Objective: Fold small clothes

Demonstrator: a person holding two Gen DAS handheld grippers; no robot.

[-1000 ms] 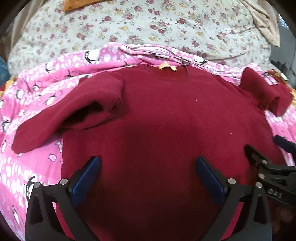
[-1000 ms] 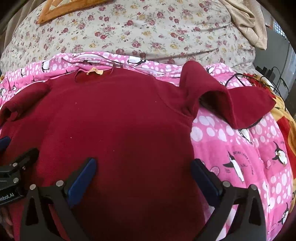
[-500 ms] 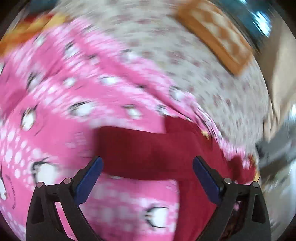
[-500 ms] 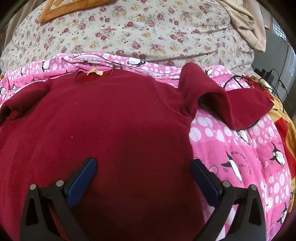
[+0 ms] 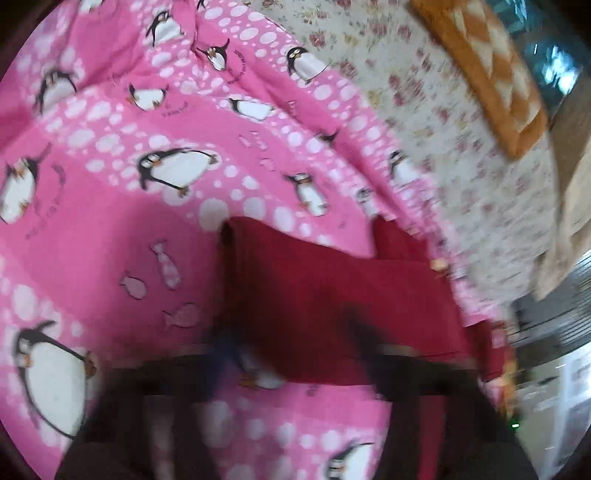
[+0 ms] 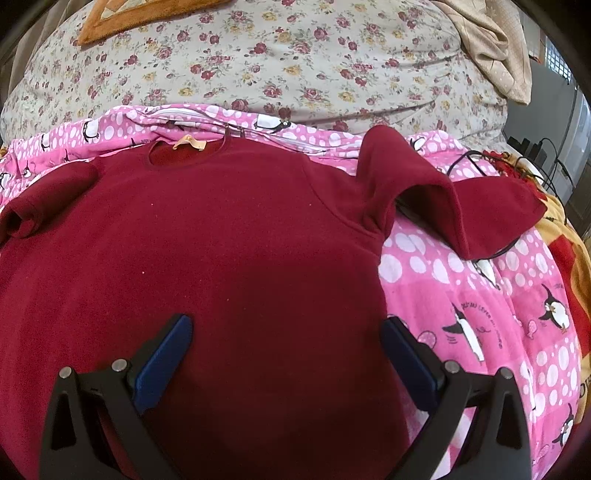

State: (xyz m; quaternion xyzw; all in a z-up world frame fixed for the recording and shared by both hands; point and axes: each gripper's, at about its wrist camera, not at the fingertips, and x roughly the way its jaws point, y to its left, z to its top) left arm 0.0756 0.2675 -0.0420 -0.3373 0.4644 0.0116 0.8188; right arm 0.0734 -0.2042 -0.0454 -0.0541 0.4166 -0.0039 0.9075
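Observation:
A dark red sweater (image 6: 229, 258) lies flat, front up, on a pink penguin blanket (image 6: 480, 295). Its right sleeve (image 6: 443, 195) is bent and humped up; its left sleeve (image 6: 40, 199) is folded short. My right gripper (image 6: 286, 354) is open and empty, low over the sweater's lower body. In the left wrist view the left sleeve (image 5: 314, 302) stretches across the blanket (image 5: 110, 229) with its cuff pointing left. My left gripper (image 5: 291, 350) is heavily blurred, close above this sleeve; its fingers look nearer together, but their state is unclear.
A floral bedsheet (image 6: 295, 66) covers the bed behind the blanket. An orange patterned mat (image 6: 122, 18) lies at the far left and a beige cloth (image 6: 491, 40) at the far right. Black cables (image 6: 517, 170) and a red-yellow blanket (image 6: 565, 243) lie at the right edge.
My left gripper has swung left from over the sweater body to the left sleeve and dropped close to it, still moving. My right gripper has stayed still and open.

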